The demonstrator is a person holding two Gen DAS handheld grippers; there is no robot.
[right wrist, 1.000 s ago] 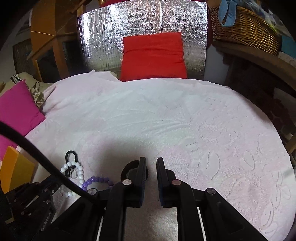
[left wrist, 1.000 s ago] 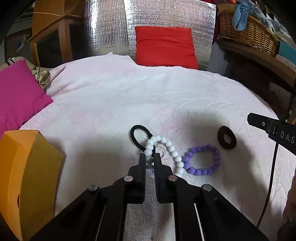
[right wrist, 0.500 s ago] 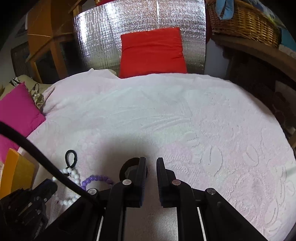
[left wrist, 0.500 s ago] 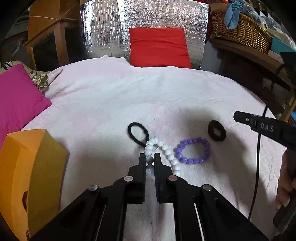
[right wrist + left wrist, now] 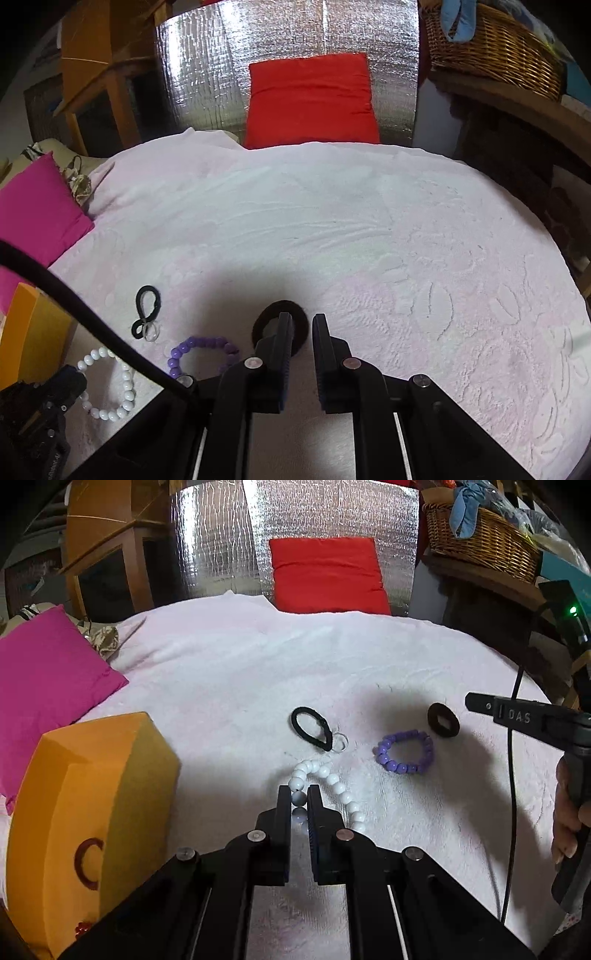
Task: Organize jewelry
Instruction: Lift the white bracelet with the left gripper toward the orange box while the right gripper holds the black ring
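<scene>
One orange box (image 5: 92,812) (barely visible from right)

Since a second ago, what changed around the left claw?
The left claw, shut on the white bead bracelet, has dragged it off the black hair tie and clear ring, toward the orange box. Purple bracelet, dark ring and right claw stayed put.

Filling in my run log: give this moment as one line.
left gripper: shut on white bead bracelet | right gripper: shut, empty, above dark ring | purple bracelet, black hair tie: on blanket
</scene>
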